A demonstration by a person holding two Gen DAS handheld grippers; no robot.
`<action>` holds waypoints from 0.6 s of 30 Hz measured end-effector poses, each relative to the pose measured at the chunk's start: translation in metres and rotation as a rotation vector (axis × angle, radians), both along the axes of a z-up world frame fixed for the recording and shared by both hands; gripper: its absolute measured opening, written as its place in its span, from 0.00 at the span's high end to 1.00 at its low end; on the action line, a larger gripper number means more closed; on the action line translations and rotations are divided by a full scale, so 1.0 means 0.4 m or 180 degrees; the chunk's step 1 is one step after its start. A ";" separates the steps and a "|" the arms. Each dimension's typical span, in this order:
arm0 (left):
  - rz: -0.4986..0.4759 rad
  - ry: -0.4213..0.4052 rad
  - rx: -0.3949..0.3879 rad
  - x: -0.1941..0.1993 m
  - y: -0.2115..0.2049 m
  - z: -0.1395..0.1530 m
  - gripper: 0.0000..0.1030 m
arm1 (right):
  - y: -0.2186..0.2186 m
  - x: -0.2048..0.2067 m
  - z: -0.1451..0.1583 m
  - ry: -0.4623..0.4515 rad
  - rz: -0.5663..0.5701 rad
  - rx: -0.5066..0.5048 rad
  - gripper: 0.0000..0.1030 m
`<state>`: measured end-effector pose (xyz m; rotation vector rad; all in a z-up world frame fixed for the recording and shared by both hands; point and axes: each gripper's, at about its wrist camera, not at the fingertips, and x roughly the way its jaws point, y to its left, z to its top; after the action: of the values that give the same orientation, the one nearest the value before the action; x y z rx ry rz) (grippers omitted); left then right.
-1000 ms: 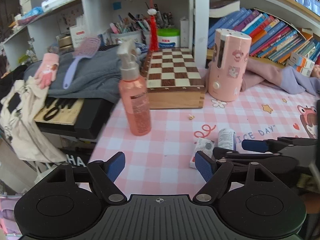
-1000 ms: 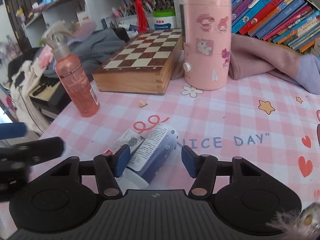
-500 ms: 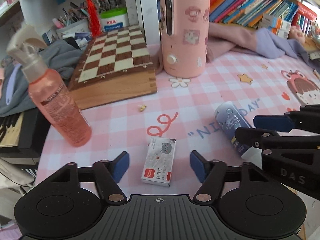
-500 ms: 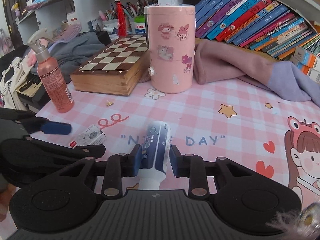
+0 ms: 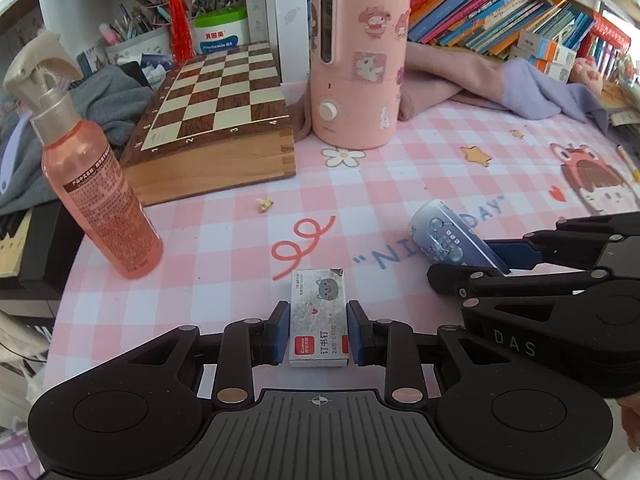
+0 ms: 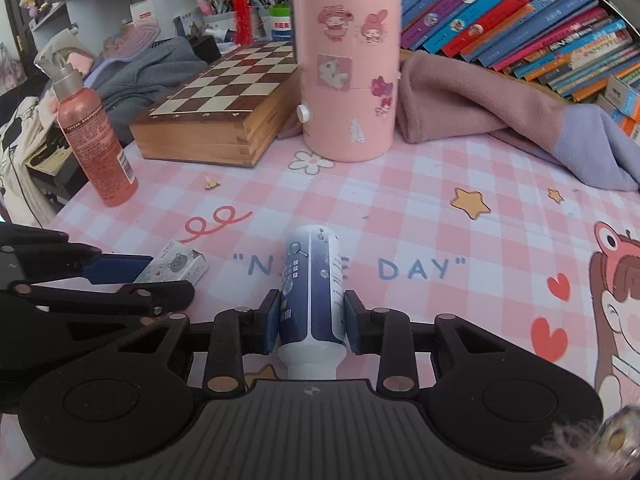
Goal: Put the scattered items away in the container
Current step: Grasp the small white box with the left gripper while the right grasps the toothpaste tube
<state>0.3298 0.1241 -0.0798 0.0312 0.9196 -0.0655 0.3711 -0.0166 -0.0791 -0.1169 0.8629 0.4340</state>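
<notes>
Table [image 5: 400,184] was covered in a pink-and-white checked cloth printed with stars, hearts, a flower and a cartoon figure. A white shelf unit [image 5: 286,20] stood along the far edge; its upright divided a cubby crowded with pens and a green-lidded jar [image 5: 218,32] from a row of leaning books [image 5: 480,4]. Wooden chessboard box [image 5: 216,120] lay closed on the table, left of centre. Pink-and-lilac fabric [image 6: 500,112] was bunched below the books. Grey clothing [image 6: 152,72] was piled at the left. Lighting was even and bright, no hard shadows.
</notes>
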 end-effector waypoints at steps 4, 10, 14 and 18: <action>0.0032 -0.0064 -0.0175 -0.019 0.004 0.033 0.73 | -0.034 -0.031 0.024 -0.0030 -0.0092 0.0047 0.70; -0.0023 -0.0198 -0.0445 -0.070 -0.001 0.093 0.73 | -0.080 -0.109 0.086 -0.0142 -0.0244 0.0166 0.70; -0.0045 -0.0259 -0.0642 -0.114 -0.002 0.129 0.73 | -0.097 -0.174 0.134 -0.0272 -0.0286 0.0211 0.70; -0.0136 -0.0354 -0.0755 -0.165 -0.010 0.165 0.73 | -0.121 -0.239 0.175 -0.0375 -0.0386 0.0257 0.70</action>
<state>0.2640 0.1202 -0.0140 -0.1642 0.7951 -0.2102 0.2755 -0.0651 -0.0093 -0.0153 0.7315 0.3443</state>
